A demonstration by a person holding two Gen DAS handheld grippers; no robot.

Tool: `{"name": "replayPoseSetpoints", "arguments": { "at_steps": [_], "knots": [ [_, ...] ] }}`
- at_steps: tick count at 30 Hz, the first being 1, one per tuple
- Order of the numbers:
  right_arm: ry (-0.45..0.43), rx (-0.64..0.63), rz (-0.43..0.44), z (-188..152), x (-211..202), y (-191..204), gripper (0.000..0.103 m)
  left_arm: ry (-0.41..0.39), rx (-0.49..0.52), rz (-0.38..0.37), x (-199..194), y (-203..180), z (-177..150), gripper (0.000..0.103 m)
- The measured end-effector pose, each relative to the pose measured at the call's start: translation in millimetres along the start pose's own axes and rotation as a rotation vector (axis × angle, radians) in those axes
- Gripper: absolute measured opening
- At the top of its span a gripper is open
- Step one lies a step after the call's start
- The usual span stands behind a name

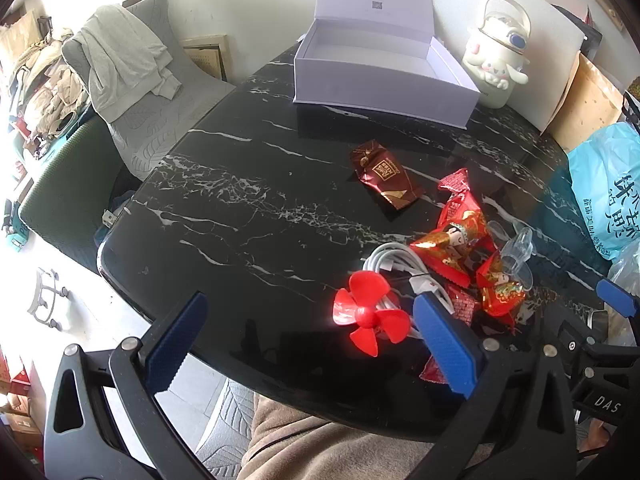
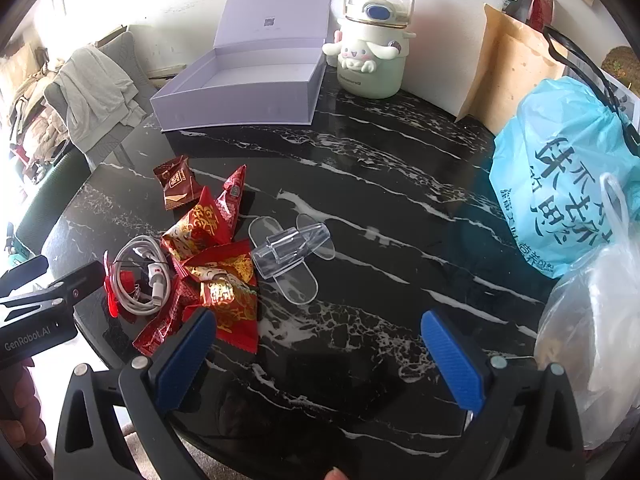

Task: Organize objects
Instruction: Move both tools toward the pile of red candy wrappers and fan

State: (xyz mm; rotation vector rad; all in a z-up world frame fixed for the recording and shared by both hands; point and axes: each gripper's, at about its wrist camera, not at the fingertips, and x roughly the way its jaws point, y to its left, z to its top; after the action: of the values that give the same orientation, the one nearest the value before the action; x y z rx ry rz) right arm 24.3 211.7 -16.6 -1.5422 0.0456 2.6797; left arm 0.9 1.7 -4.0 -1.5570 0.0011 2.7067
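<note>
Both grippers, left [image 1: 306, 332] and right [image 2: 318, 354], gape empty; small red plastic propeller fan [image 1: 370, 316] at table's 5 o'clock looks light, blades flimsy—pinch the hub.

Box [image 2: 240, 92] behind snacks [image 2: 216, 264], cable [image 2: 138, 276] left.

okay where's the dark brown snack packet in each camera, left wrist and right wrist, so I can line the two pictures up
Left wrist view: the dark brown snack packet lies right of centre, on the table between the open white box and the red wrappers.
Right wrist view: the packet lies left of centre, at the far end of the wrapper pile.
Shared landmark: the open white box, beyond the packet in both.
</note>
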Motion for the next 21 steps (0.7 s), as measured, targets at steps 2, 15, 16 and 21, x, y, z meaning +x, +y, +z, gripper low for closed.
{"name": "replayPoseSetpoints", "arguments": {
  "at_steps": [2, 15, 16, 21],
  "knots": [
    [0.002, -0.002, 0.004, 0, 0, 1, 0.102, 0.002, 0.000, -0.001, 0, -1, 0, 0.103],
    [0.005, -0.007, 0.007, -4, 1, 2, 0.102, 0.009, -0.011, 0.000, 2, 3, -5, 0.103],
    [0.006, -0.007, 0.007, -4, 1, 1, 0.102, 0.010, -0.010, 0.000, 2, 2, -6, 0.103],
    [0.018, 0.001, 0.016, -9, 2, 0, 0.102, 0.018, -0.007, -0.006, 2, 2, -11, 0.103]
  ]
}}
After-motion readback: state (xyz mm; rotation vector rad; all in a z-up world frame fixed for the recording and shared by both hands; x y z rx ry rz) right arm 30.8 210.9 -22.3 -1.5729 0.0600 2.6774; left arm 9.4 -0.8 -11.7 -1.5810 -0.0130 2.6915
